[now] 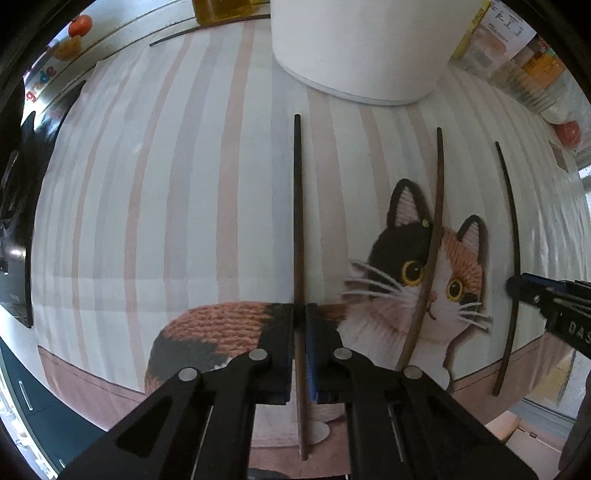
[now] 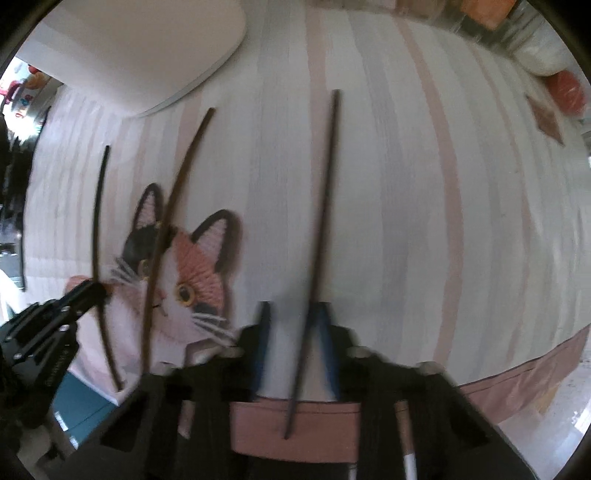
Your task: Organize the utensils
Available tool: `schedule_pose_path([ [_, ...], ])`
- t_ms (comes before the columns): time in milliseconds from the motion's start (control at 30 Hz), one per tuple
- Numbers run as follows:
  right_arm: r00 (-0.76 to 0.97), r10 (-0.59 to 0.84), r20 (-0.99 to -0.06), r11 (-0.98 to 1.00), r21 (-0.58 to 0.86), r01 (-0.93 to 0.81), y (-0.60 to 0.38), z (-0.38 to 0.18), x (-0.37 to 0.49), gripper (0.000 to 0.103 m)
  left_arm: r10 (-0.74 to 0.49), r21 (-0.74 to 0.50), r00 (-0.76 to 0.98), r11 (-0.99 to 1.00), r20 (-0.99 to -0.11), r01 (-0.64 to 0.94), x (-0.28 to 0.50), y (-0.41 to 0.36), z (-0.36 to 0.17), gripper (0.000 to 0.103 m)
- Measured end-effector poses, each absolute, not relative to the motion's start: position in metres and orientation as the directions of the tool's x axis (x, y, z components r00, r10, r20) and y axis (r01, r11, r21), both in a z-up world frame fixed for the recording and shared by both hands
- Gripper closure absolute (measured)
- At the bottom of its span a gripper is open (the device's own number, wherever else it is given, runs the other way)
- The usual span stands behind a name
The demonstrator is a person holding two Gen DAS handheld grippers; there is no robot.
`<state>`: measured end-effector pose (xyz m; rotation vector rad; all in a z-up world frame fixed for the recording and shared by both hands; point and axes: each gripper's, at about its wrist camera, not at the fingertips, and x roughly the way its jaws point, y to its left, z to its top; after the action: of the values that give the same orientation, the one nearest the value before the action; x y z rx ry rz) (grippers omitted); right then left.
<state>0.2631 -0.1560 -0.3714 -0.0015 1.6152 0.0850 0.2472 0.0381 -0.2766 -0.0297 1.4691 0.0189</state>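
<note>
Three dark chopsticks lie lengthwise on a striped placemat [image 1: 184, 184] with a knitted cat [image 1: 461, 266]. My left gripper [image 1: 298, 314] points down and is shut on the leftmost chopstick [image 1: 296, 203]. A second chopstick [image 1: 436, 206] lies loose across the cat's face. At the third chopstick [image 1: 511, 206] is my right gripper [image 1: 515, 286]. The blurred right wrist view shows the right gripper [image 2: 294, 317] with jaws apart. That chopstick [image 2: 327, 184] runs between them, close to the right pad [image 2: 325, 332]. The left gripper [image 2: 98, 290] shows there at the far left.
A tall white container [image 1: 354, 48] stands at the back of the mat. Behind it are a yellow bottle [image 1: 221, 9], an orange fruit [image 1: 81, 25], packets [image 1: 517, 48] and a red-orange object [image 1: 567, 133]. The mat's pink front border [image 1: 92, 380] runs near the table edge.
</note>
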Motion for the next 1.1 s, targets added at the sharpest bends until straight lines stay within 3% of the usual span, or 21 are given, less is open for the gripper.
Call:
schedule_pose_path([
  [233,-0.001,0.153,-0.988,0.988,0.153,-0.013,-0.188,-0.361,0.260,0.097,-0.041,-0.046,0.131,0.998,-0.991,-0.038,0.248,0.033,-0.267,0.100],
  [533,0.156,0.257,-0.954,0.966,0.259,-0.009,-0.218,-0.300,0.248,0.097,-0.084,-0.097,0.228,0.994,-0.970,-0.049,0.231,0.028,-0.227,0.100],
  [1100,0.401,0.414,-0.817,0.908,0.404,-0.115,-0.173,-0.171,0.234,0.097,-0.157,-0.222,0.518,0.973,-0.840,-0.065,0.196,0.083,-0.082,0.100],
])
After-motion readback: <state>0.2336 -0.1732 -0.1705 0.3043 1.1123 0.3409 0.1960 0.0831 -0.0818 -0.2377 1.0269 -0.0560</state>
